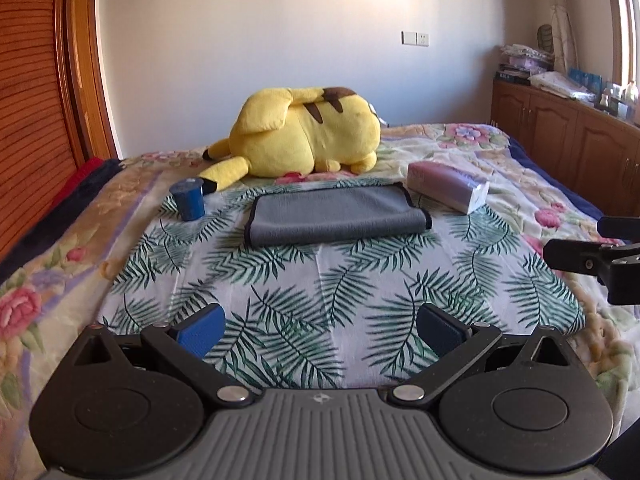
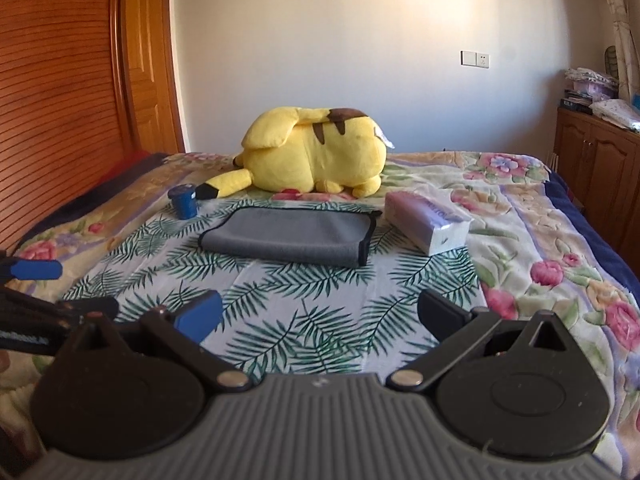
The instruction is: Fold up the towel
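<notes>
A grey towel [image 1: 336,216] with black edging lies folded on a leaf-print cloth [image 1: 320,280] on the bed; it also shows in the right wrist view [image 2: 288,236]. My left gripper [image 1: 320,330] is open and empty, held back from the towel above the cloth's near part. My right gripper [image 2: 320,318] is open and empty too, likewise short of the towel. The right gripper's fingers [image 1: 576,258] show at the right edge of the left wrist view. The left gripper's blue pad [image 2: 36,269] shows at the left edge of the right wrist view.
A yellow plush toy [image 1: 308,136] lies behind the towel. A blue cup [image 1: 189,199] stands at its left, a tissue pack [image 1: 448,190] at its right. A floral blanket [image 1: 40,280] covers the bed. A wooden headboard [image 1: 32,120] is left, cabinets [image 1: 560,132] right.
</notes>
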`<action>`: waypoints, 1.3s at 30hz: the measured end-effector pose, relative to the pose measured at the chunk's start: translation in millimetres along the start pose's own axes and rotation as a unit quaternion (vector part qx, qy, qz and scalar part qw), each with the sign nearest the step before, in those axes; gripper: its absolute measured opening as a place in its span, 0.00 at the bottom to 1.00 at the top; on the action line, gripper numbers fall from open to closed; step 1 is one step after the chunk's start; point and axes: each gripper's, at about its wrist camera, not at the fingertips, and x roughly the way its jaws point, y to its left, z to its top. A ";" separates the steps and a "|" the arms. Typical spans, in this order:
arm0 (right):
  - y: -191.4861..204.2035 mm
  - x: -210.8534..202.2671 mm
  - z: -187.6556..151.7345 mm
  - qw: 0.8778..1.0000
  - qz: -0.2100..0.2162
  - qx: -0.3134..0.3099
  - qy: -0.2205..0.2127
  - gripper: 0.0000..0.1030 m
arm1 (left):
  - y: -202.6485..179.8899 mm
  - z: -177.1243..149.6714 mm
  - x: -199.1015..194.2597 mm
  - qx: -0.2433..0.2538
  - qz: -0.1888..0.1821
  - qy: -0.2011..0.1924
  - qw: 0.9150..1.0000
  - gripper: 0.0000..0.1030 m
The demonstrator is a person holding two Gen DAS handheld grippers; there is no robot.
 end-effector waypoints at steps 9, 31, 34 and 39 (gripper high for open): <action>4.0 7.0 -12.4 1.000 0.003 0.009 -0.003 1.00 | -0.9 -11.2 9.7 0.001 -0.001 -0.001 1.000 1.00; 6.5 2.8 -21.9 0.999 -0.018 -0.005 -0.031 1.00 | 11.4 -3.6 -18.4 -0.012 0.035 -0.067 0.997 1.00; 4.9 2.5 -21.1 0.999 -0.022 -0.003 -0.034 1.00 | 10.2 -1.6 -22.8 -0.012 0.035 -0.078 0.996 1.00; 2.7 -1.1 -20.5 0.998 -0.026 0.004 -0.049 1.00 | 9.2 0.1 -26.9 -0.013 0.035 -0.090 0.995 1.00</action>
